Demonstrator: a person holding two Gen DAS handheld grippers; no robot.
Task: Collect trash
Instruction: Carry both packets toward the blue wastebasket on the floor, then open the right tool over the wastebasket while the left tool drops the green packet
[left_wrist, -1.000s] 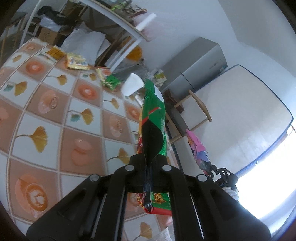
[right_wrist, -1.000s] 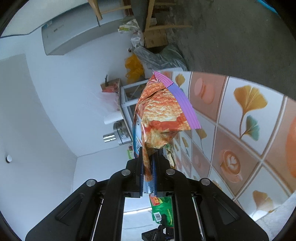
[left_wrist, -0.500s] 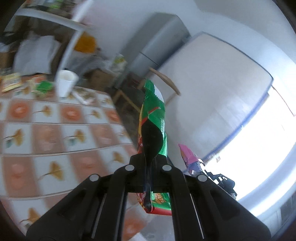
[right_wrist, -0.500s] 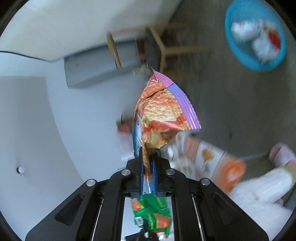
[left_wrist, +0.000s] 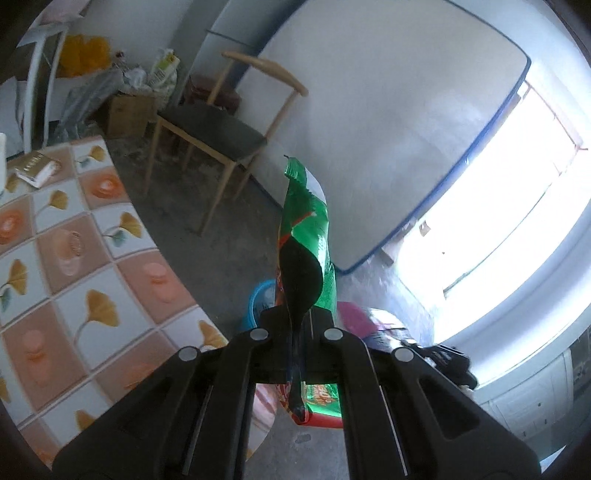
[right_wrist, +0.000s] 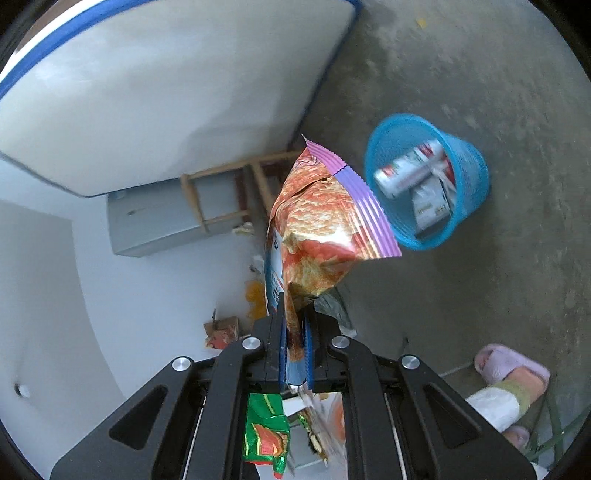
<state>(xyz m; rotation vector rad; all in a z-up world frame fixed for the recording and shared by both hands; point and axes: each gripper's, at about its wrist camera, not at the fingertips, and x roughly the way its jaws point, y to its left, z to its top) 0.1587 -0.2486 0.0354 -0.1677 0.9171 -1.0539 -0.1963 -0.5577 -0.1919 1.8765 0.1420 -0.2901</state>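
Note:
My left gripper (left_wrist: 295, 325) is shut on a green snack wrapper (left_wrist: 306, 243) that stands up edge-on between its fingers, past the table's edge and above the floor. My right gripper (right_wrist: 295, 328) is shut on an orange chip bag with a purple striped edge (right_wrist: 325, 221). A blue plastic trash basket (right_wrist: 465, 177) sits on the floor up and to the right of that bag, with several wrappers inside. Part of the same blue basket (left_wrist: 258, 302) shows behind the left fingers. The green wrapper (right_wrist: 266, 435) also appears below the right gripper.
A tablecloth with ginkgo leaves and coffee cups covers the table (left_wrist: 74, 258) at the left, with a small box (left_wrist: 37, 170) on it. A wooden chair (left_wrist: 221, 136) stands beyond. A mattress (left_wrist: 369, 129) leans on the wall. A person's slippered foot (right_wrist: 513, 373) is at lower right.
Both grippers swung away from the table toward the floor, still holding their wrappers. The blue basket came into the right wrist view and now sits closer; the table slid left in the left view.

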